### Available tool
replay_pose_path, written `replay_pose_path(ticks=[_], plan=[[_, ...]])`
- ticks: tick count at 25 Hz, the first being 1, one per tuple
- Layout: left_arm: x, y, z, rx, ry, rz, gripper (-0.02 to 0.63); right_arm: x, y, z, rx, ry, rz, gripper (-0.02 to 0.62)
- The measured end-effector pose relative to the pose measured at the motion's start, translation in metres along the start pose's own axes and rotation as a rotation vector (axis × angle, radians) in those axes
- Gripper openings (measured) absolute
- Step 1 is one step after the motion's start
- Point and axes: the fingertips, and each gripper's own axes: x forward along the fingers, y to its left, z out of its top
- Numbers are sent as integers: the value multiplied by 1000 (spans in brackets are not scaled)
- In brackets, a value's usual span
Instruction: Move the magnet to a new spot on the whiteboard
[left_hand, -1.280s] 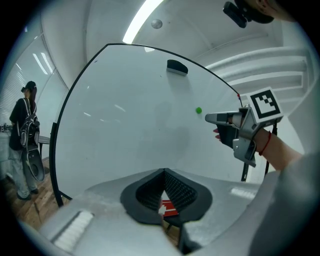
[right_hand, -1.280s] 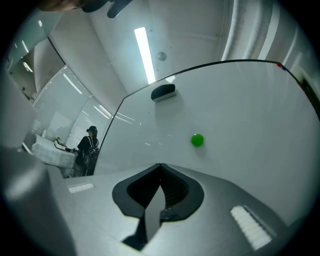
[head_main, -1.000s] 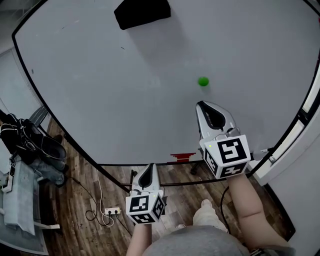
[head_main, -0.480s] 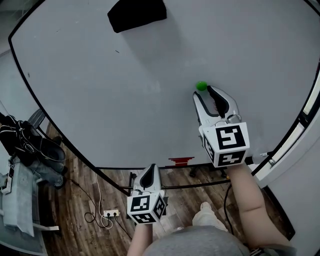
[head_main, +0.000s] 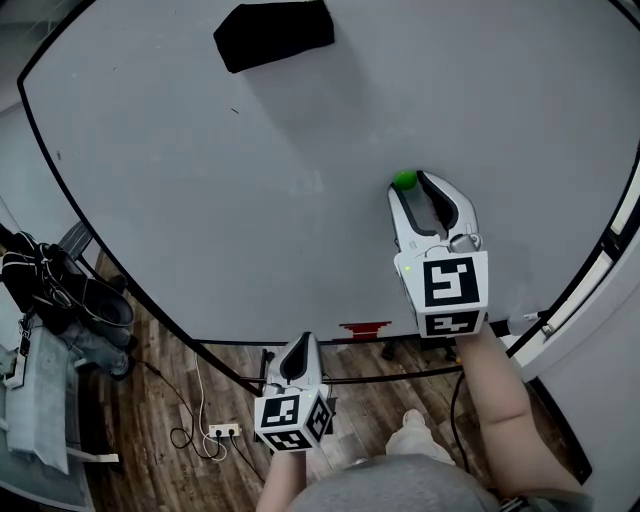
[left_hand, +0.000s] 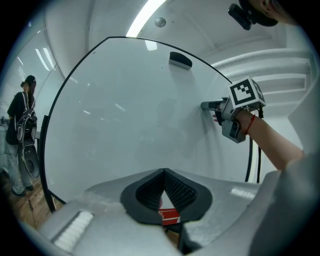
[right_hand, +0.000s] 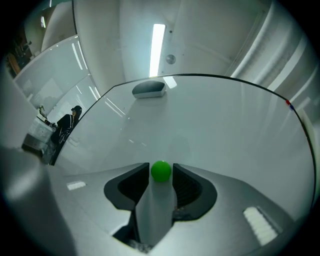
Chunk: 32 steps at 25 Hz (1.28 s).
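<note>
A small green magnet (head_main: 404, 180) sticks to the large whiteboard (head_main: 200, 180), right of centre. My right gripper (head_main: 413, 186) is at the board with its jaws just opened wide. The magnet (right_hand: 161, 170) sits between the fingertips, with no firm squeeze visible. My left gripper (head_main: 296, 352) hangs low by the board's bottom edge, well away from the magnet; its pads (left_hand: 163, 172) meet with nothing between them. In the left gripper view the right gripper (left_hand: 206, 105) touches the board, and the magnet is hidden behind it.
A black eraser (head_main: 273, 32) clings to the top of the board. Dark bags and clothing (head_main: 60, 290) lie at the left on the wooden floor, with a power strip (head_main: 224, 424) and cables. A person (left_hand: 22, 130) stands far left. A red part (head_main: 364, 327) sits under the board.
My right gripper rose up the board from below the magnet, rolled a little, and its jaws went from shut to open around the magnet. The left gripper stayed put.
</note>
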Motion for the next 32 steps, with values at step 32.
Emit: replay_pose_path(ticks=[32], plan=[[-28, -2, -16, -14, 29, 3, -3, -53, 37, -10, 29, 22, 48, 121]])
